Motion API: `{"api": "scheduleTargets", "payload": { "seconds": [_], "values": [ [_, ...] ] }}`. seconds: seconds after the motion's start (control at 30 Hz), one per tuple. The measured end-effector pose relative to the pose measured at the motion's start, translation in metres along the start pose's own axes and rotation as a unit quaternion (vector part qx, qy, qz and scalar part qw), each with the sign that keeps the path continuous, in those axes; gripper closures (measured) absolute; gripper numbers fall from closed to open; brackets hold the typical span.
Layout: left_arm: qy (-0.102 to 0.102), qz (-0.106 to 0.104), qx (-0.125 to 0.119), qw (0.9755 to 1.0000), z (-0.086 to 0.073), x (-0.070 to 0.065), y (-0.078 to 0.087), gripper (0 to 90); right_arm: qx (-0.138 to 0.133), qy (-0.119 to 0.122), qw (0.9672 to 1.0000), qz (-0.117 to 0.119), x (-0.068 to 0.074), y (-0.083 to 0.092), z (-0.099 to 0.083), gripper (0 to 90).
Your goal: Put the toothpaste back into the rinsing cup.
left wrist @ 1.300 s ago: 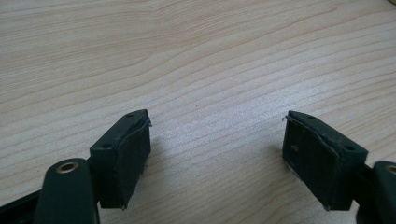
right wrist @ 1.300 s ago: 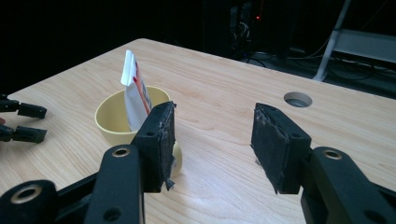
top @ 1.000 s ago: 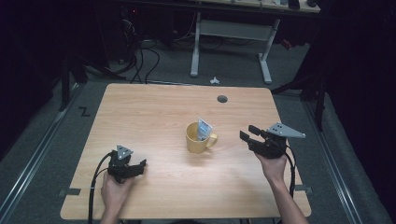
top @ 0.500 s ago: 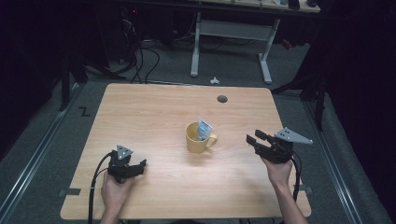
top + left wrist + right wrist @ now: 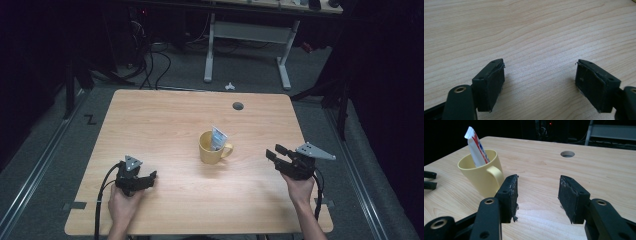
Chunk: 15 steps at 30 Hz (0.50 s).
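Item: yellow mug point(image 5: 211, 148), upright near the middle of the wooden counter point(image 5: 165, 120), handle turned toward the right gripper. Contents: one toothpaste tube point(image 5: 218, 137), white with red and blue print, standing tilted inside the mug, crimped end up above the rim.

Item: right gripper point(image 5: 273, 152), held in the person's right hand near the counter's right edge, well apart from the mug. Jaws released, nothing between them; in the right gripper view they point past the mug's handle.

Item: left gripper point(image 5: 148, 178), held in the left hand at the front left of the counter. Jaws released wide over bare wood, grasping nothing.

Item: round cable hole point(image 5: 238, 106), far side of counter.
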<state>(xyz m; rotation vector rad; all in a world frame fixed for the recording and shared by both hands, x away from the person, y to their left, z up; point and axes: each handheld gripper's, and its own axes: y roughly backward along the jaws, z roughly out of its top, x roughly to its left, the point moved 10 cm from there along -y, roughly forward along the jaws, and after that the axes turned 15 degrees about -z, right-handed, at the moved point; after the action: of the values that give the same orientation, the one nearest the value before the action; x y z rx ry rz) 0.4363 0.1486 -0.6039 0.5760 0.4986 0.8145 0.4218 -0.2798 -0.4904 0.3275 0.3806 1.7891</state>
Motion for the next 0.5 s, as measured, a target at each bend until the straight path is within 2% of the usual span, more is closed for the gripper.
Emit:
{"api": "scheduleTargets", "payload": {
  "seconds": [0.5],
  "values": [
    [0.0, 0.0, 0.0, 1.0, 0.0, 0.0, 0.0, 23.6, 0.022, 0.0, 0.9997, -0.009, 0.0, -0.004, -0.023, 50.2]
  ]
}}
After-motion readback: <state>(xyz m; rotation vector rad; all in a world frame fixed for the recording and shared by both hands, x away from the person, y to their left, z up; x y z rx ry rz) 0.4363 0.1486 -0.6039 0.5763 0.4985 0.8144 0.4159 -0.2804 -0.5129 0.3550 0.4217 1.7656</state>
